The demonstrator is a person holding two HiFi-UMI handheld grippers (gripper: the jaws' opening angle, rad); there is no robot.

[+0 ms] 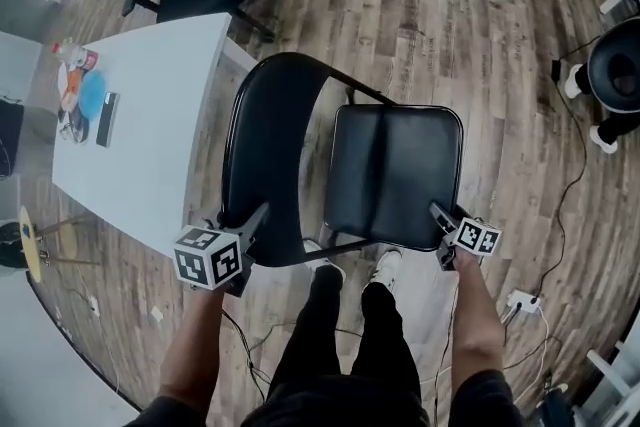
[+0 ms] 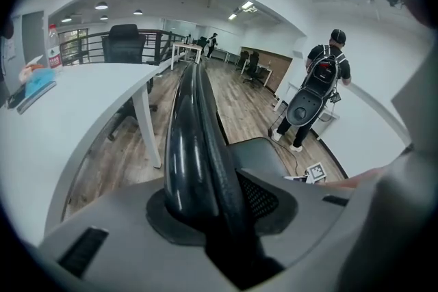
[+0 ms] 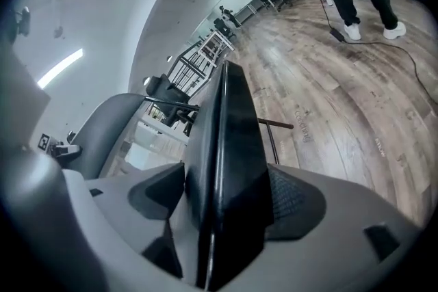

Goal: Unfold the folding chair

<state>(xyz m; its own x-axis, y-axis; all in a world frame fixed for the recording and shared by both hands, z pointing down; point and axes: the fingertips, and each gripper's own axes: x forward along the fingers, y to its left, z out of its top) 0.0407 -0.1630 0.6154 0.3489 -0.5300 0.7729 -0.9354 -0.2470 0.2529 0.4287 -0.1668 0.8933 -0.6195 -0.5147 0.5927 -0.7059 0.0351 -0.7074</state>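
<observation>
From here the seat (image 1: 395, 175) looks padded, with a smooth black vinyl-like cover and a soft gloss. The backrest (image 1: 268, 140) and its frame tube (image 2: 181, 157) look like glossy black-painted metal. The floor (image 1: 450, 5) is matt, grained wood plank, and the tabletop (image 1: 150, 135) is smooth matt white. My left gripper (image 2: 219, 198) is matt grey plastic with a finely meshed dark pad (image 2: 263, 200).

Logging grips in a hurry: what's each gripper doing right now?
Left gripper: closed on the backrest.
Right gripper: closed on the seat.
</observation>
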